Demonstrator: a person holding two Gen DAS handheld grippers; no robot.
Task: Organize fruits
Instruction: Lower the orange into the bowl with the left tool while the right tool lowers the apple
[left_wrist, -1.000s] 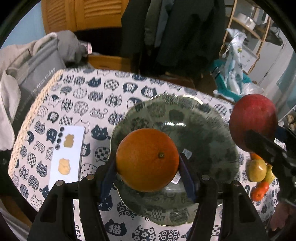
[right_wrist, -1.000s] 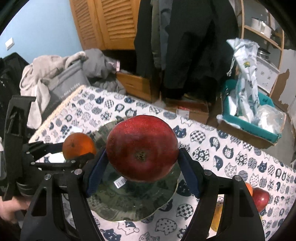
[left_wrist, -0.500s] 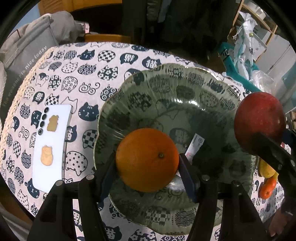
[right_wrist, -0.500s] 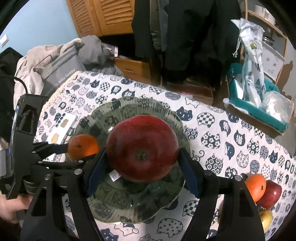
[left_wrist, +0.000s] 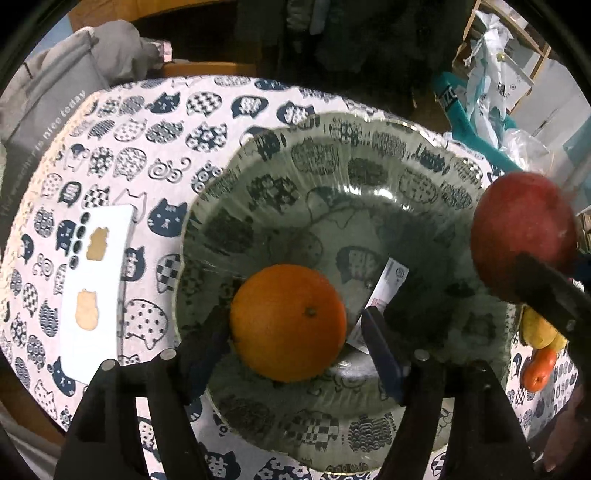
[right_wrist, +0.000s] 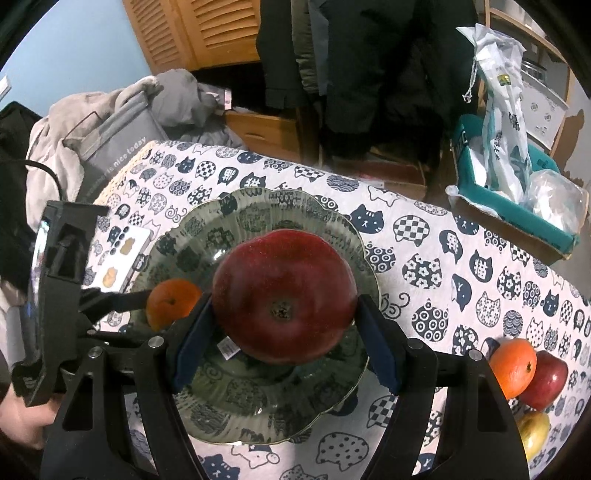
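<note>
My left gripper (left_wrist: 291, 328) is opening around the orange (left_wrist: 288, 322), which sits low in the glass plate (left_wrist: 369, 155) at frame centre; the right pad stands clear of it. My right gripper (right_wrist: 282, 334) pinches the red apple (right_wrist: 283, 295) over the plate. More fruit (right_wrist: 524, 373) waits lower right.

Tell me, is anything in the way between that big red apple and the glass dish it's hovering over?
Nothing visible blocks it. The red apple, clamped in the right gripper, hangs over bare glass in the dish. The orange sits off toward the dish's left side, with the left gripper opening around it. A small label lies flat on the dish.
</note>
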